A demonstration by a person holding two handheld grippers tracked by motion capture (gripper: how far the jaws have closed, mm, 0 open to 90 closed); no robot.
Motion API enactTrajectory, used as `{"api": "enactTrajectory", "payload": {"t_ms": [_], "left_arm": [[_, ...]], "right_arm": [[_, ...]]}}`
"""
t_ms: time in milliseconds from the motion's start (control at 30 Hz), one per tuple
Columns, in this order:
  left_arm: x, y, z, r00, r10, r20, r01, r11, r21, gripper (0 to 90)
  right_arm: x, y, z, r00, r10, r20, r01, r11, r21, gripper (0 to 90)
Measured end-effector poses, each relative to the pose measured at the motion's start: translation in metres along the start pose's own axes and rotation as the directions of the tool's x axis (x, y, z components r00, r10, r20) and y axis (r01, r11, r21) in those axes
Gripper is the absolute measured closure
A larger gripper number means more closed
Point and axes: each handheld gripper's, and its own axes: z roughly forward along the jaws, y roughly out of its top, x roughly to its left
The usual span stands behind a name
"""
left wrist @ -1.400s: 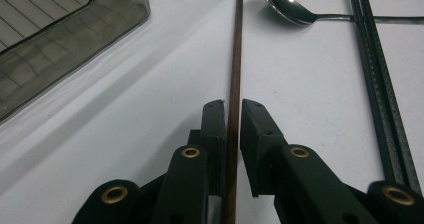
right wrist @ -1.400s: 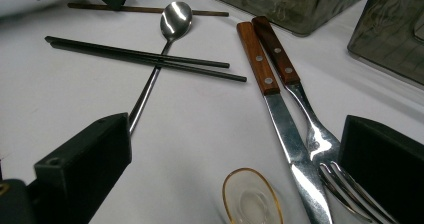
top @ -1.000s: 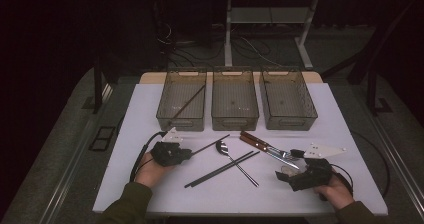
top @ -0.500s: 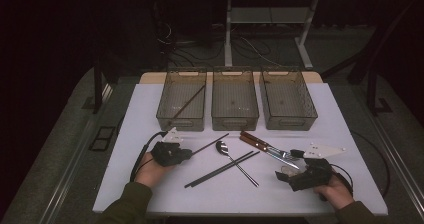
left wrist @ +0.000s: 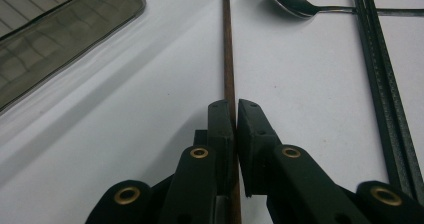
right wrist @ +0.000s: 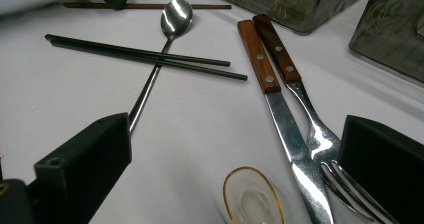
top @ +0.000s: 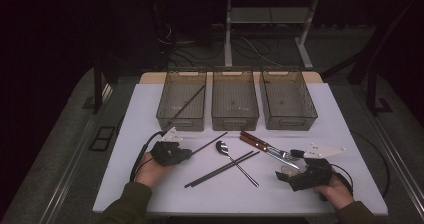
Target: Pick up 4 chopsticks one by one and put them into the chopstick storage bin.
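left hand-held gripper (left wrist: 235, 115) is clamped on the brown chopstick (left wrist: 228, 49), which lies flat on the tabletop (left wrist: 125, 134) and extends ahead. right hand-held gripper (right wrist: 235, 149) stands open, fork (right wrist: 320, 134) between its jaws.

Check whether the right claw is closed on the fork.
No, the right claw stands wide open, with the fork lying on the table between its jaws.

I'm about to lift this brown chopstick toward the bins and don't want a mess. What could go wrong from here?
The left gripper pinches the thin brown wooden chopstick near one end, so it may pivot or slip on lifting. Its far end lies close to the shiny metal spoon and could nudge it. The open right gripper straddles the small gold-rimmed glass dish and the wooden-handled fork; moving it could knock them.
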Motion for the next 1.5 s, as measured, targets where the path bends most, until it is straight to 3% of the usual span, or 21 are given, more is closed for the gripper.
{"api": "enactTrajectory", "payload": {"t_ms": [600,1500], "left_arm": [[-0.003,0.003,-0.014,0.9998,0.018,0.009,-0.018,0.9997,-0.018,84.8],[-0.013,0.011,-0.034,0.9999,-0.008,0.015,0.010,0.9959,-0.090,84.8]], "right_arm": [[0.000,0.000,0.000,1.0000,-0.003,-0.003,0.003,1.000,-0.001,0.6],[0.000,0.000,-0.001,1.0000,-0.002,-0.003,0.002,1.000,-0.001,0.7]]}}
